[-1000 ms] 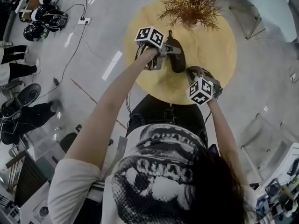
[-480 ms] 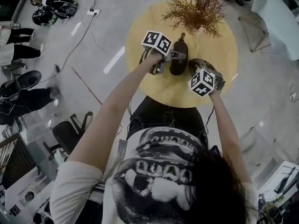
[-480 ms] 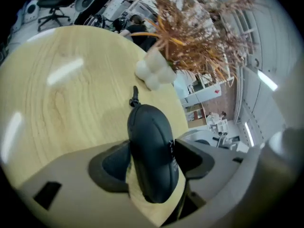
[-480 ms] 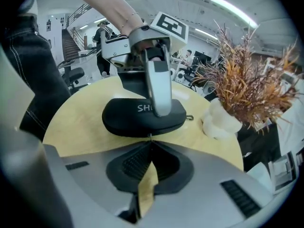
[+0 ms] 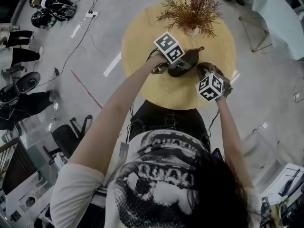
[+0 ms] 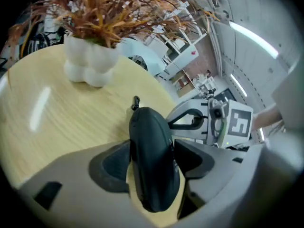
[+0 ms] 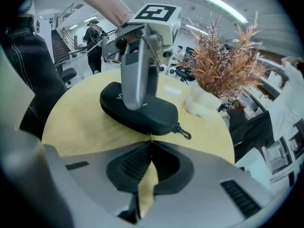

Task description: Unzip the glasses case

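Seen from above, a person stands at a round, pale wooden bench [image 5: 142, 37] and holds a hand-held gripper in each hand. A dry, russet plant [image 5: 190, 6] in a lumpy white pot [image 6: 90, 61] stands at the far edge of the bench.

The dark, oval glasses case [image 5: 185, 61] is near the middle of the bench, in front of the plant, caught between the two tools. The left hand-held gripper [image 5: 173, 66] reaches in from the left, its marker cube on top. Its jaws stand wide, one pad on each long side of the case, clamped on it. In the left gripper view the case [image 6: 149, 141] is turned up on its edge between the pads, with a small dark clip [image 6: 135, 101] at its far end pointing towards the pot.

The right hand-held gripper [image 5: 202, 69] comes in from the right, angled steeply down. In the right gripper view its jaws [image 7: 151, 137] are pressed together, their tips right at the near edge of the case [image 7: 152, 113], beside the seam. Whether they pinch the zip pull cannot be told. The clip [image 7: 183, 132] hangs just to the right of the tips. In the same view the left tool's grey finger [image 7: 135, 80] crosses the top of the case.
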`<state>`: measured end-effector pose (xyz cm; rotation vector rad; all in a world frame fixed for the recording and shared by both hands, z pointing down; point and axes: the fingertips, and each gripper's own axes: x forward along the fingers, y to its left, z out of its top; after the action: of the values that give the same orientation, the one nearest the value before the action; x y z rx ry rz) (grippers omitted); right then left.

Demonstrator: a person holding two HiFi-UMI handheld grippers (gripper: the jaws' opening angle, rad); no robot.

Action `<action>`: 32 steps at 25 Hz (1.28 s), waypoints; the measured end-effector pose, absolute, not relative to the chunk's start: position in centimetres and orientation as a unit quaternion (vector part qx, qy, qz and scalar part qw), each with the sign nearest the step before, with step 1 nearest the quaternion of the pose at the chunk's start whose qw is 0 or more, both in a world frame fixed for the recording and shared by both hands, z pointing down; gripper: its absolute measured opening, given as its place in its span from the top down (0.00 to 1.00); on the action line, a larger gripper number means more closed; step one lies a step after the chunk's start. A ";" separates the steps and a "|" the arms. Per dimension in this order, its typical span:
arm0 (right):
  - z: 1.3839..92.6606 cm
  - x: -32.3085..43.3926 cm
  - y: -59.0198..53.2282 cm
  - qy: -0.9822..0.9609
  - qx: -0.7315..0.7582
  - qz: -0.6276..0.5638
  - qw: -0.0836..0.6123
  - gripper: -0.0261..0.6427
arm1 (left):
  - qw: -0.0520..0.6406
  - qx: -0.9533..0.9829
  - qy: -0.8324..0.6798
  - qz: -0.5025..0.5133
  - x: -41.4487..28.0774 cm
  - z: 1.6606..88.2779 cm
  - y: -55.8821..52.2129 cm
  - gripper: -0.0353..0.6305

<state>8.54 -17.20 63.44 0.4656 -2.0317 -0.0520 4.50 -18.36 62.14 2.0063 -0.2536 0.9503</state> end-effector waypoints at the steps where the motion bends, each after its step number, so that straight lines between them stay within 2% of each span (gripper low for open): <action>1: 63.4 9.0 -17.3 -0.840 0.199 -0.020 0.505 0.96 | 0.430 0.811 -0.092 0.387 4.8 62.1 -18.2 0.50; 7: 63.7 11.1 -18.0 -0.836 0.211 -0.018 0.507 0.96 | 0.385 0.827 -0.045 0.406 6.1 62.1 -17.4 0.50; 13: 63.7 11.9 -18.3 -0.831 0.172 -0.078 0.523 0.96 | 0.364 0.828 0.002 0.426 6.7 62.2 -17.0 0.50; 27: 62.3 9.5 -22.0 -0.814 0.021 -0.268 0.516 0.95 | 0.380 0.833 0.051 0.399 7.3 62.4 -16.6 0.50; 32: 62.2 8.2 -22.5 -0.803 -0.018 -0.299 0.515 0.95 | 0.382 0.830 0.062 0.402 7.3 62.4 -16.7 0.49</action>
<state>8.20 -22.49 62.15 -0.0436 -1.9297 -0.7189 7.31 -16.67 62.41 2.1179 0.1573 1.0257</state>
